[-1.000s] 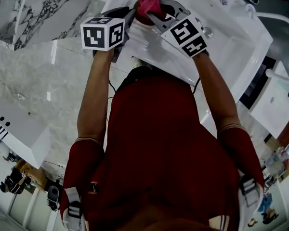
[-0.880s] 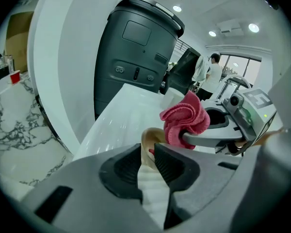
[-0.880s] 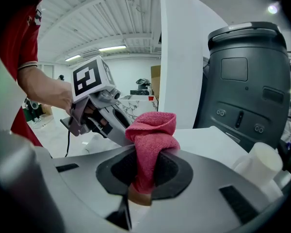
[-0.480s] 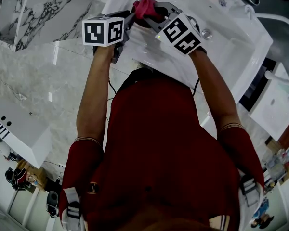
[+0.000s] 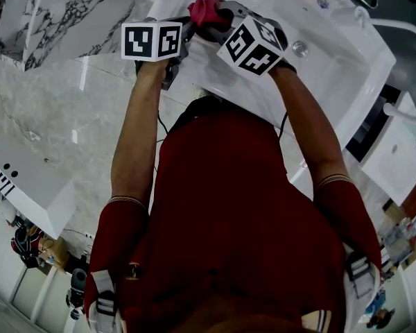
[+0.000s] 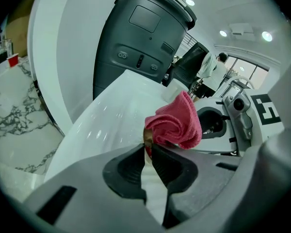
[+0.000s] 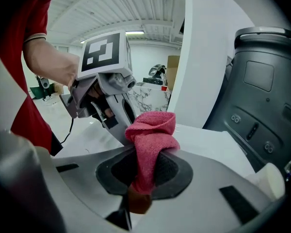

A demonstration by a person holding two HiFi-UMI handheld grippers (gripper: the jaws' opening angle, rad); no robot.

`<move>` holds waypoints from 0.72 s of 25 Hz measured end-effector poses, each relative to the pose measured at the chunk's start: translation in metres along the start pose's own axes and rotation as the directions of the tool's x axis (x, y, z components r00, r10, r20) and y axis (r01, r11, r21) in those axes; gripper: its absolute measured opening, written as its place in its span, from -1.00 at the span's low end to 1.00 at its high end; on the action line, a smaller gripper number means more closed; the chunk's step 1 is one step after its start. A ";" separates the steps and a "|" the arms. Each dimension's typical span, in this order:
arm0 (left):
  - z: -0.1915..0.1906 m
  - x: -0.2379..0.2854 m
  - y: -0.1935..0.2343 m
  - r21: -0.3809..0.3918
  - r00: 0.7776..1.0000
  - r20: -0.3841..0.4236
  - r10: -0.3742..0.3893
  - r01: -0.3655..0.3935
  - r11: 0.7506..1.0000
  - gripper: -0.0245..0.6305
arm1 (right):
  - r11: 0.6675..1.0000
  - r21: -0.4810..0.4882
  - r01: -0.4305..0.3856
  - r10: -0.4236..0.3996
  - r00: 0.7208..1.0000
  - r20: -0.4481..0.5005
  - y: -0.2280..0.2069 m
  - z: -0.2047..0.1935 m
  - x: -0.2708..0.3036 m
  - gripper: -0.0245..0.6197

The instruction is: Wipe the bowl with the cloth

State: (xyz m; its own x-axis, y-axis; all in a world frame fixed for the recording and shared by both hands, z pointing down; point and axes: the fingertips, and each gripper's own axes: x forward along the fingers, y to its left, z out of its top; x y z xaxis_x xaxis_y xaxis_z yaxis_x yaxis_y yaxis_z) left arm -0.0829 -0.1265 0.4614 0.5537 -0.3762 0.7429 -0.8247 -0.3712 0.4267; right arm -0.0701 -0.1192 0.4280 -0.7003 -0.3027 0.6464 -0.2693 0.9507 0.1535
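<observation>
The pink cloth (image 5: pixel 206 9) is bunched up above the white table, held between both grippers. My right gripper (image 5: pixel 220 21) is shut on the cloth (image 7: pixel 150 135), which hangs down between its pads. A brown piece of the bowl (image 7: pixel 138 201) shows just below the cloth. My left gripper (image 5: pixel 186 26) faces the right one with its jaws nearly together on a thin brown-red edge of the bowl (image 6: pixel 146 139). The cloth (image 6: pixel 175 123) sits just beyond that edge. Most of the bowl is hidden behind cloth and jaws.
A white table (image 5: pixel 319 54) lies under the grippers, with a small round metal fitting (image 5: pixel 300 48) on it. A dark grey machine (image 6: pixel 140 47) stands at the far side, with a white cup (image 7: pixel 271 181) near it. A marble counter (image 5: pixel 62 12) lies to the left.
Both grippers have drifted slightly farther away. The right gripper has rolled, turning its marker cube, and the cloth has shifted a little left with it.
</observation>
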 end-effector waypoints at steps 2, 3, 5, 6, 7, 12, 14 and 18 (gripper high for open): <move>-0.002 0.000 -0.001 0.003 1.000 -0.002 0.003 -0.003 1.000 -0.80 | 1.000 -0.022 -0.003 0.003 1.000 -0.013 0.002 0.000 0.003 -0.77; -0.002 0.001 -0.001 0.004 1.000 -0.001 0.004 -0.004 1.000 -0.81 | 1.000 -0.029 -0.004 0.004 1.000 -0.018 0.003 0.000 0.004 -0.77; -0.003 0.001 -0.003 0.007 1.000 0.002 0.005 -0.005 1.000 -0.81 | 0.999 -0.036 -0.005 0.004 1.000 -0.026 0.004 -0.001 0.006 -0.77; -0.003 0.001 -0.003 0.009 1.000 0.004 0.006 -0.006 1.000 -0.81 | 0.999 -0.036 -0.003 0.002 1.000 -0.028 0.004 -0.001 0.007 -0.77; -0.004 0.001 -0.004 0.011 1.000 0.005 0.008 -0.008 1.000 -0.81 | 0.999 -0.036 0.000 -0.001 1.000 -0.030 0.003 -0.001 0.008 -0.77; -0.004 -0.001 -0.004 0.015 1.000 0.017 0.016 -0.016 1.000 -0.82 | 0.999 -0.035 0.028 -0.029 0.999 -0.039 0.000 0.001 0.011 -0.77; -0.003 -0.002 -0.004 0.015 1.000 0.024 0.018 -0.019 1.000 -0.82 | 0.999 -0.029 0.041 -0.043 0.998 -0.046 -0.002 0.001 0.012 -0.77; -0.001 -0.003 -0.003 0.021 0.999 0.039 0.030 -0.030 0.999 -0.82 | 0.998 -0.014 0.065 -0.066 0.996 -0.062 -0.006 0.000 0.012 -0.77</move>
State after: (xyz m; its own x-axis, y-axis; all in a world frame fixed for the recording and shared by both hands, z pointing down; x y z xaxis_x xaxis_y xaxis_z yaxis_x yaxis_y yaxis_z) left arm -0.0821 -0.1230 0.4580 0.5332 -0.4197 0.7346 -0.8385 -0.3778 0.3927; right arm -0.0763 -0.1287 0.4347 -0.6385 -0.3599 0.6803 -0.3053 0.9298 0.2054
